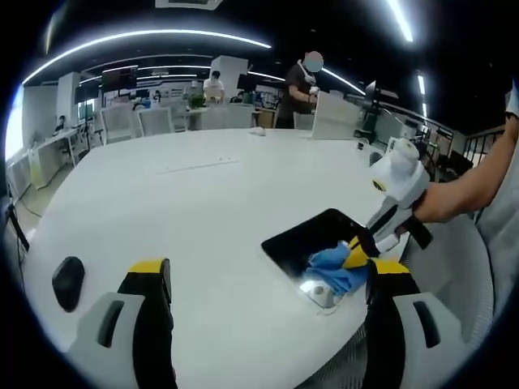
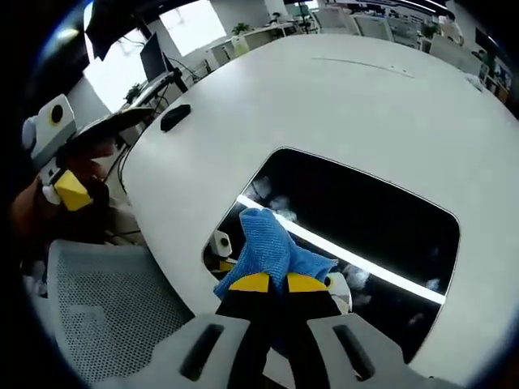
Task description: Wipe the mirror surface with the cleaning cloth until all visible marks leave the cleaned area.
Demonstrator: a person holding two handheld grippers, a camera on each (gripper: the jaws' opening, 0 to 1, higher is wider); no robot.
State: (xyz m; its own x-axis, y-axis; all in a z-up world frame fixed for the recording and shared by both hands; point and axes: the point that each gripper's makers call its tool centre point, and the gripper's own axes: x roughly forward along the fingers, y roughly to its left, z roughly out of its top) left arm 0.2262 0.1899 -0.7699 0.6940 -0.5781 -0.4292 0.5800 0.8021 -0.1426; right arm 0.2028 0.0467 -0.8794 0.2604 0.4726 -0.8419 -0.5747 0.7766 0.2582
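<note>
The dark mirror (image 2: 365, 215) with rounded corners lies flat on the white table near its edge and reflects a ceiling light strip. On the mirror's near end rests a blue cleaning cloth (image 2: 266, 239), and my right gripper (image 2: 279, 283) is shut on it. In the left gripper view the mirror (image 1: 302, 237) lies to the right, with the cloth (image 1: 331, 266) on its near corner and the right gripper (image 1: 358, 253) on the cloth. My left gripper (image 1: 268, 274) is open with nothing between its jaws, held over the table to the left of the mirror. The left gripper (image 2: 69, 188) also appears beyond the table edge.
A black mouse (image 1: 68, 280) (image 2: 174, 116) lies on the round white table (image 1: 203, 203). A grey mesh chair (image 2: 97, 312) stands at the table edge by the mirror. Desks, chairs and people (image 1: 302, 85) are far behind.
</note>
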